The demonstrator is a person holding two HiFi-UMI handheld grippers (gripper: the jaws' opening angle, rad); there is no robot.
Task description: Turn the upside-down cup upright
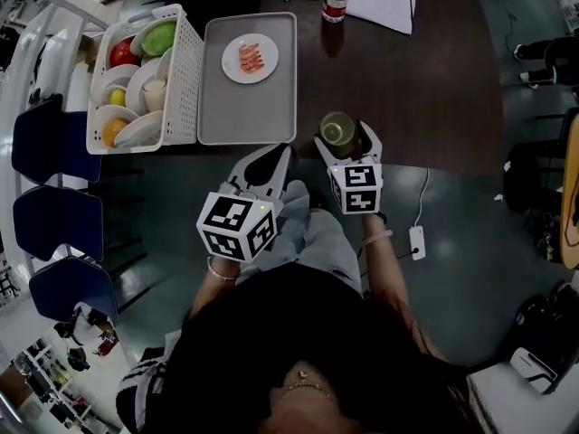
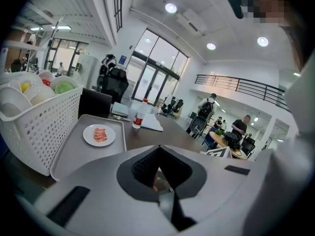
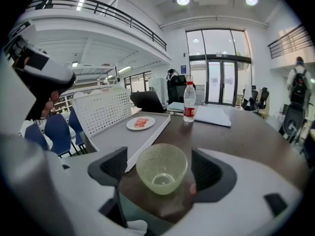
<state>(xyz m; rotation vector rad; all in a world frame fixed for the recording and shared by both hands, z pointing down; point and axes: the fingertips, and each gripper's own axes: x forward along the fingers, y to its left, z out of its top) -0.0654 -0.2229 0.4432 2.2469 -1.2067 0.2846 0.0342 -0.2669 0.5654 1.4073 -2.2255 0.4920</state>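
Only gripper views show right fingers [image 3: 110, 168] wide, cup [image 3: 162, 168] seemingly free, left fingers [image 2: 147, 163] together.

Your head view is dim and soft. Your gripper views are brighter, ceiling lamps [image 2: 171, 8] glaring at twelve o'clock, edges bulging, corners black.

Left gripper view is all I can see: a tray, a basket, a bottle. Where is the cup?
Observer: The cup stands upright, mouth up, on the table between the right tongs, beside the tray.
Operator: Are they squeezing it?
Observer: No. Their jaws stand wide apart, with a gap on each side of the cup.
Operator: Anything inside it?
Observer: It looks empty; you can see its bottom through the mouth.
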